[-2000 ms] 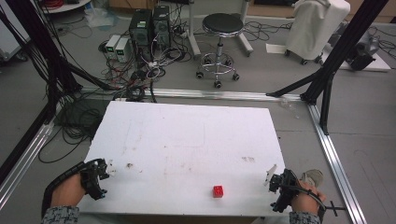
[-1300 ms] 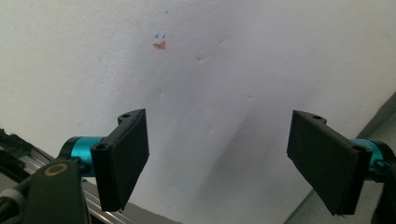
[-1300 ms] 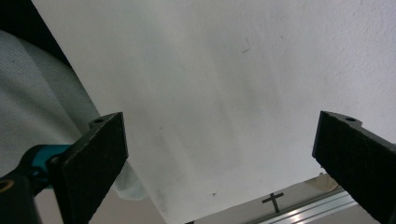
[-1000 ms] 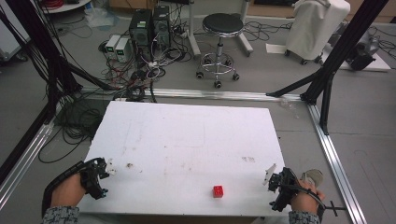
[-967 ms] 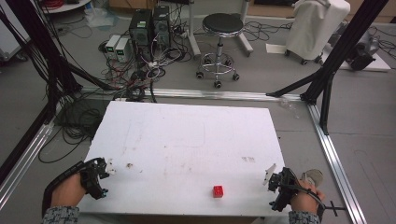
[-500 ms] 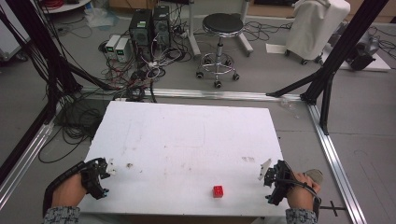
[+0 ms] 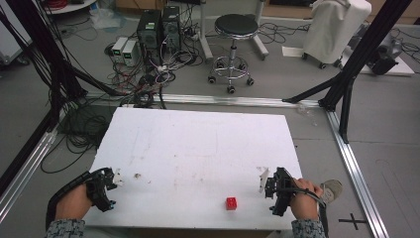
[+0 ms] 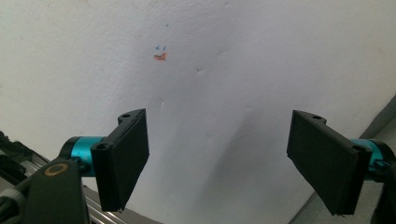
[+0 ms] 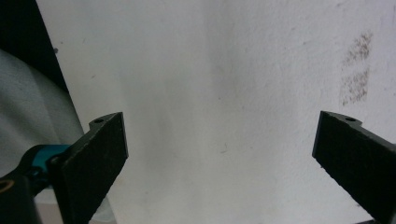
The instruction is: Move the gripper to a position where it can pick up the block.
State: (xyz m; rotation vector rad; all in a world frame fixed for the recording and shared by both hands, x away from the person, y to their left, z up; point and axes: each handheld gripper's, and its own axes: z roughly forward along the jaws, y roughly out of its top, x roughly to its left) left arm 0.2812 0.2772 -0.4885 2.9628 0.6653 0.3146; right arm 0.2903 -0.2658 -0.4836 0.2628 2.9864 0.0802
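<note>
Red cube (image 7: 231, 203) is seen lying on the white table (image 7: 198, 148), just left of the right gripper (image 7: 267, 186) and well apart from the left gripper (image 7: 111, 181) at the opposite near corner. Both grippers are held with jaws spread wide over the bare, faintly scuffed tabletop. A small orange mark (image 8: 160, 56) is seen ahead of the left gripper (image 8: 217, 154). Beyond the table, a grey floor is strewn with cables (image 7: 143, 74), computer boxes (image 7: 158, 27) and a round black stool (image 7: 233, 25).
</note>
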